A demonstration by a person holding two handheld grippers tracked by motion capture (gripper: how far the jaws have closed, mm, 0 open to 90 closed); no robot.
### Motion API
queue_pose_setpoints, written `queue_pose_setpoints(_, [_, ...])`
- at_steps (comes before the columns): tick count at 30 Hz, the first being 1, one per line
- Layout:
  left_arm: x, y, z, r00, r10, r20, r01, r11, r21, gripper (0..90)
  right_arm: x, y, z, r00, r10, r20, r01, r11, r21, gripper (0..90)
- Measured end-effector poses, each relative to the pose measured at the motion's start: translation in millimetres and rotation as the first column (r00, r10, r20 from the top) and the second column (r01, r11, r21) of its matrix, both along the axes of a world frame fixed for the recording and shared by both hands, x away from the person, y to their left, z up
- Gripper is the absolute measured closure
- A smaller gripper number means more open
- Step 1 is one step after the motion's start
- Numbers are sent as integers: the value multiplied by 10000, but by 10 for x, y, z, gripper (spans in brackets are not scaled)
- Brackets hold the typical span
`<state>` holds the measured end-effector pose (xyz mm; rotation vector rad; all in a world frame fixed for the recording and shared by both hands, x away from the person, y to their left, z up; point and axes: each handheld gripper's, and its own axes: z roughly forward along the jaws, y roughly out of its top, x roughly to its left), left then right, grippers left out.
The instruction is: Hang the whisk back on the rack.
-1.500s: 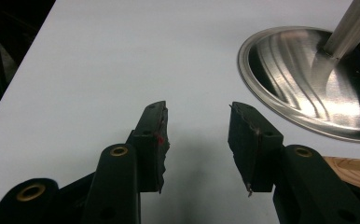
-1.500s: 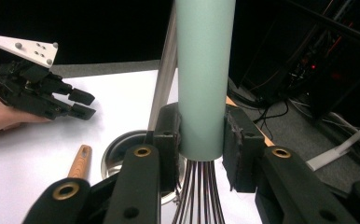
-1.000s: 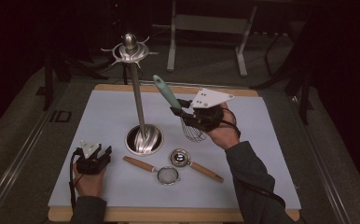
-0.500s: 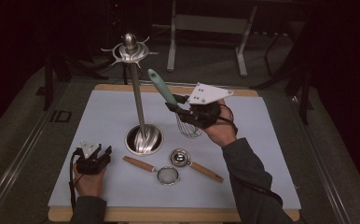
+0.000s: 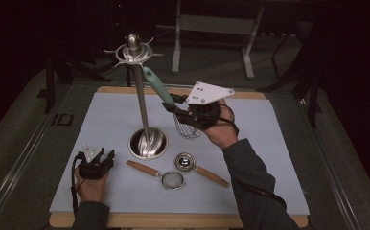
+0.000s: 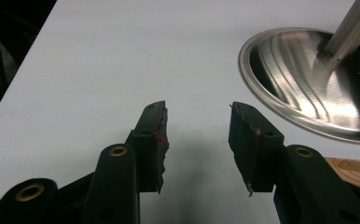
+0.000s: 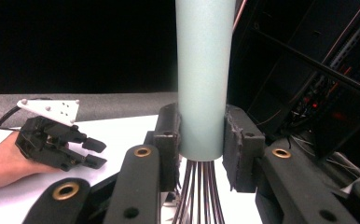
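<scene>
Lifting higher than a moment ago, the whisk [image 5: 173,106] now hangs well clear of the white mat [image 5: 279,158], its mint handle tip close beside the crown of hooks on the utensil stand [image 5: 136,72]. Over the last second the right gripper [image 5: 183,109] has carried it up and toward the stand's post, and the handle has swung from a low slant to a steeper one aimed at the hooks. My reading is that the work in hand is hanging the whisk on the stand, and that the carry is nearly done; what remains is catching the handle's end on a hook, which I cannot yet see done.

The right gripper is clamped on the whisk: in the right gripper view its two black jaws press both sides of the handle's lower end [image 7: 205,84], just above where the wires fan out. The handle is smooth, pale green and round; the wires are thin, dark and bunched into a balloon that dangles below the hand, to the right of the stand's steel base.

The left gripper [image 5: 96,160] rests on the mat left of that base, jaws apart and holding nothing [image 6: 197,140]. In front of the base lie a small strainer [image 5: 160,175] and a scoop [image 5: 197,166], both wooden-handled and untouched.
</scene>
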<state>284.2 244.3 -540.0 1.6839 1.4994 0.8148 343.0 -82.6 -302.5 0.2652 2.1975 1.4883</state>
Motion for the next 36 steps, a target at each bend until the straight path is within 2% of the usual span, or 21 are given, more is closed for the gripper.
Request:
queue_pose_setpoints(8, [1,0,0,10000,1,2,-1,10000,-29,570,63,94,-17,9998,-99,-164,100,9999,33,690])
queue_pose_setpoints(17, [-1,4,2,10000,-19,-8,19,10000,-27,569,130,189,-67,9983,-524,-263,529,9984,205,688])
queue_pose_setpoints(23, [0,4,0,10000,-4,14,4,10000,-52,569,180,266,-119,9966,-769,-309,769,9970,-10,684])
queue_pose_setpoints(28, [-2,6,1,10000,-10,24,10,10000,-64,568,203,339,-131,9954,-796,-537,800,9968,58,671])
queue_pose_setpoints(31, [-2,6,-1,10000,-4,44,4,10000,-74,567,200,361,-125,9959,-662,-617,669,9977,80,620])
queue_pose_setpoints(36, [-3,6,0,10000,-3,42,3,10000,-74,566,171,377,-120,9971,-518,-556,520,9986,19,606])
